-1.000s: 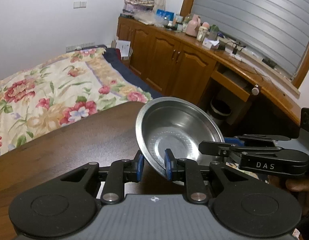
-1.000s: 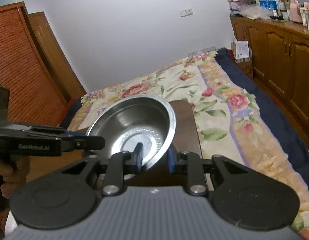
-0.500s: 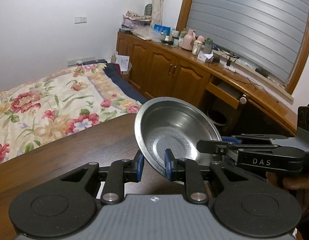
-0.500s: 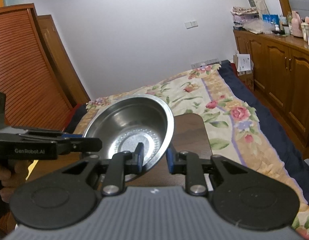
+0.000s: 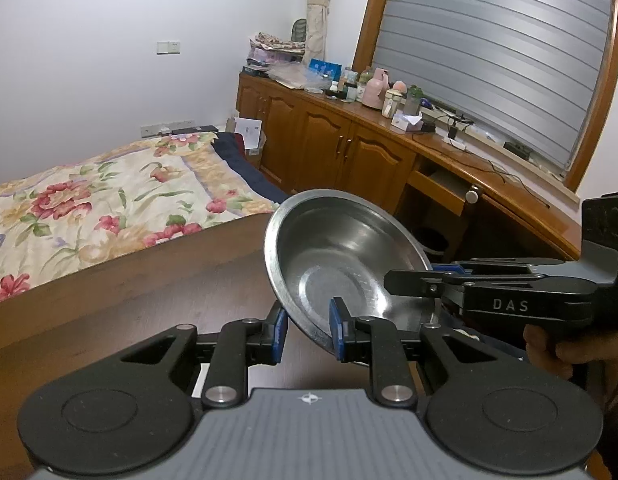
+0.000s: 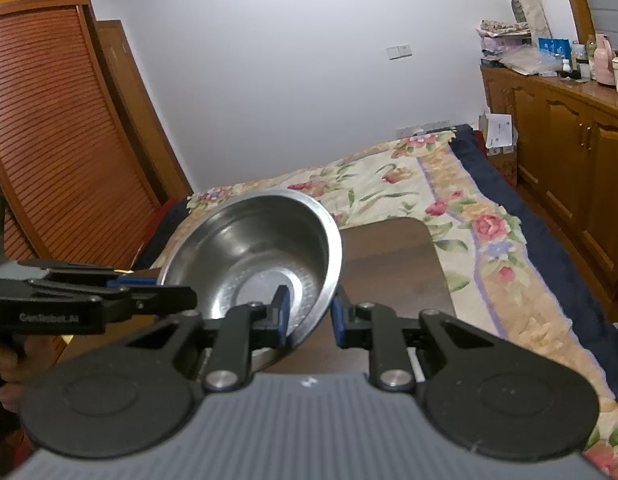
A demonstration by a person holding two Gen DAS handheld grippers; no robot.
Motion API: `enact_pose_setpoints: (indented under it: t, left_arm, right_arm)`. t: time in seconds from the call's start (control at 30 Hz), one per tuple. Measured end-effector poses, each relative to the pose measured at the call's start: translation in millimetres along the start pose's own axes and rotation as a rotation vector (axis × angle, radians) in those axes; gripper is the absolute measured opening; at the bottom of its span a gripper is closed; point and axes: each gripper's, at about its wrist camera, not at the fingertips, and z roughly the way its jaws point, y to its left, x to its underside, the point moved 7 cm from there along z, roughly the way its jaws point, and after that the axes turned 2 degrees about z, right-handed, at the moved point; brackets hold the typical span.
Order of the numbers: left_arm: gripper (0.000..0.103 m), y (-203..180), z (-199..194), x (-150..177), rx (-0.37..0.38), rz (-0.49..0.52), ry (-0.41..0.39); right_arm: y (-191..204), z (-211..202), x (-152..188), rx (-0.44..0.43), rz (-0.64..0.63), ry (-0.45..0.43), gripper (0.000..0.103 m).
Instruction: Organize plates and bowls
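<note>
A shiny steel bowl (image 5: 341, 256) hangs in the air above a dark wooden table (image 5: 149, 300), tilted a little. My left gripper (image 5: 307, 334) is shut on its near-left rim. My right gripper (image 6: 309, 318) is shut on the opposite rim of the same bowl (image 6: 265, 248). In the left wrist view the right gripper (image 5: 413, 282) reaches in from the right. In the right wrist view the left gripper (image 6: 165, 292) reaches in from the left. No other plates or bowls are in view.
A bed with a floral quilt (image 5: 89, 208) lies beyond the table's far edge. Wooden cabinets (image 5: 349, 148) with cluttered tops line the right wall under a shuttered window. A slatted wooden wardrobe (image 6: 57, 152) stands at the left.
Both grippers have lifted the bowl higher. The table and bed have dropped lower in both views and more of the walls shows. Both grips are unchanged.
</note>
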Motion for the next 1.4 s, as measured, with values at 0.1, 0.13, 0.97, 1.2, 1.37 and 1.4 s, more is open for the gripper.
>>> enact_pose_setpoints:
  t: [0.1, 0.13, 0.97, 1.2, 1.37, 1.4]
  left_arm:
    - [0.024, 1, -10, 9, -0.006, -0.006, -0.007]
    - [0.024, 3, -12, 12, -0.007, -0.010, -0.008]
    - [0.025, 5, -57, 83, -0.049, -0.016, -0.017]
    - [0.027, -2, -55, 112, -0.062, -0.020, -0.009]
    - [0.027, -3, -53, 126, -0.056, -0.038, 0.008]
    - [0.027, -3, -53, 128, -0.054, -0.041, 0.012]
  right_arm:
    - [5, 0, 6, -0.009, -0.005, 0.010, 0.024]
    - [7, 0, 9, -0.013, -0.008, 0.013, 0.024]
    - [58, -21, 61, -0.125, -0.029, 0.052, 0.024]
    - [57, -24, 77, -0.143, 0.001, 0.076, 0.024]
    - [54, -18, 87, -0.152, 0.043, 0.101, 0.024]
    - [54, -17, 89, -0.153, 0.048, 0.104, 0.024]
